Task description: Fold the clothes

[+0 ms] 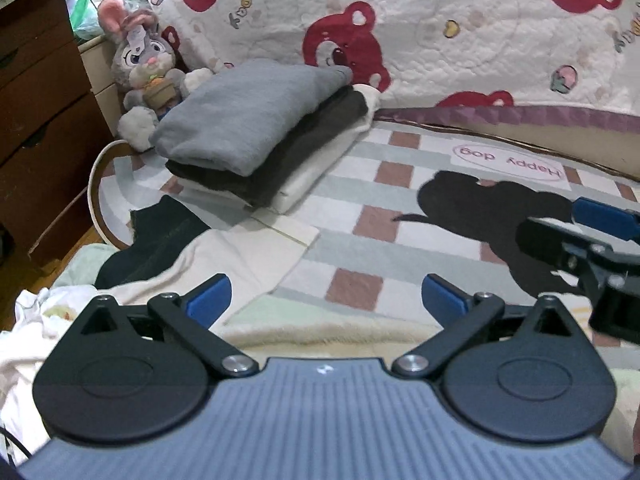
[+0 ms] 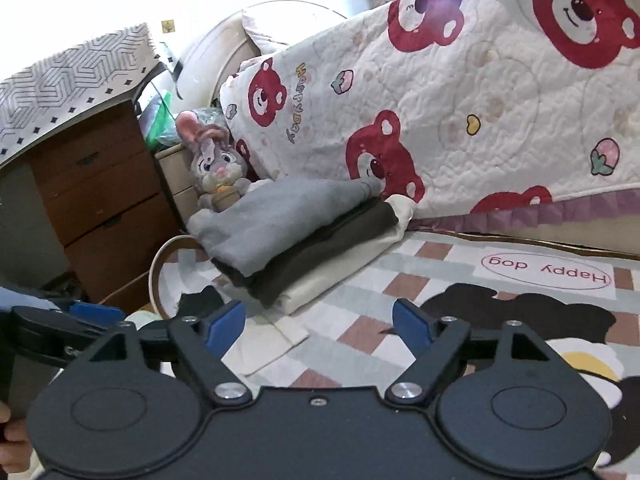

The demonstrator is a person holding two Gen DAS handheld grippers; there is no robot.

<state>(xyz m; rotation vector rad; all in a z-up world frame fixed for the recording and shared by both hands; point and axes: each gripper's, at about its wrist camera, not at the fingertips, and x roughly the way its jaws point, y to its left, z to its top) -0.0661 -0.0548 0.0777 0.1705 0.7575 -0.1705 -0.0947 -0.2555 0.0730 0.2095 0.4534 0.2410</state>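
Bedroom, clothes on the bed, listed left to right.

1. Loose clothes: a cream piece and a dark piece, rumpled, at the near left edge of the bed.
2. Folded stack: grey on dark on cream, squared up, just beside the stuffed rabbit and against the bear quilt.
3. My left hand-held gripper: fingers wide apart, nothing between them, hovering over the cream piece.
4. My right hand-held gripper: fingers wide apart, holding nothing, above the checked sheet.

Risks, as I judge them: the loose heap sits near the edge, so a careless pull could drag it to the floor; pinching two layers together would spoil a fold; a sweeping arm could topple the stack.
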